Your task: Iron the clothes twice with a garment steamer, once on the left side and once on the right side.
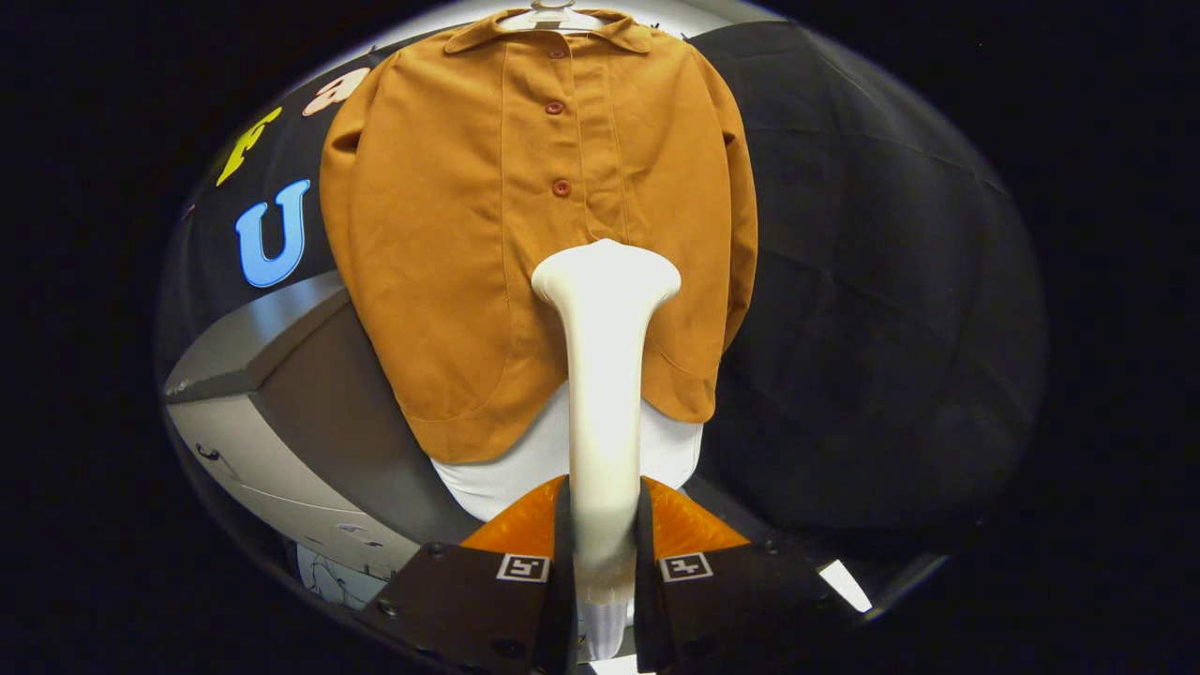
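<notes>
1. The gripper is clamped on the white garment steamer, both fingers squeezing its handle, so the grip looks solid. I'd leave it alone.
2. The steamer's head sits over the lower middle of the orange shirt, just below the bottom button. Can't tell if it actually touches the fabric.
3. The shirt hangs on a hanger, with a white layer showing under its hem.
4. Tip: pick one side of the button line, and keep the head flat and the stroke slow and straight.
5. Watch the buttons, they could snag the head.
</notes>
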A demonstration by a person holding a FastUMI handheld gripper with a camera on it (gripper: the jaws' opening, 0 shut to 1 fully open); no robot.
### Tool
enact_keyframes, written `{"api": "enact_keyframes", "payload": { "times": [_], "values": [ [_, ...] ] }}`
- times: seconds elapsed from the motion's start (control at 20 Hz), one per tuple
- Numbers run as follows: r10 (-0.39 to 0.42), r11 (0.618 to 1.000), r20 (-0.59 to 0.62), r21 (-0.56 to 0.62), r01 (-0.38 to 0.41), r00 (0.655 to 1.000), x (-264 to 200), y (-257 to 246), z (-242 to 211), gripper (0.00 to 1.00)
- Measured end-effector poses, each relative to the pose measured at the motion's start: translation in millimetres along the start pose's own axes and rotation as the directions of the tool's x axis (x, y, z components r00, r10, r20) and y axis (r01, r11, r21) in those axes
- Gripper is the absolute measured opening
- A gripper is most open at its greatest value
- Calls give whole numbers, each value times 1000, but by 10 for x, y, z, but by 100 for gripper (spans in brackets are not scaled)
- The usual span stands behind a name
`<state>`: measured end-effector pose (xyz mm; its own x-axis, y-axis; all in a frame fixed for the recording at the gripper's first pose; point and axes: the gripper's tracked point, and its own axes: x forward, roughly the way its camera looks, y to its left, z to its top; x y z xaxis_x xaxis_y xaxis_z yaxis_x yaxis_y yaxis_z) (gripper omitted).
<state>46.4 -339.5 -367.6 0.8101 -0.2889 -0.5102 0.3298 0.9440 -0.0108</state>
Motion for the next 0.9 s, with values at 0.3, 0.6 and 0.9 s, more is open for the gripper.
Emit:
{"api": "enact_keyframes", "payload": {
  "times": [0.3, 0.6, 0.9],
  "values": [
    [-6, 1000, -67, -10, 5, 998, -1, 18, -384, 28],
    [20, 1000, -110, -10, -21, 994, -186, 202, -731, 28],
    [59, 998, -12, -17, -59, 998, -561, 522, -365, 28]
  ]
}}
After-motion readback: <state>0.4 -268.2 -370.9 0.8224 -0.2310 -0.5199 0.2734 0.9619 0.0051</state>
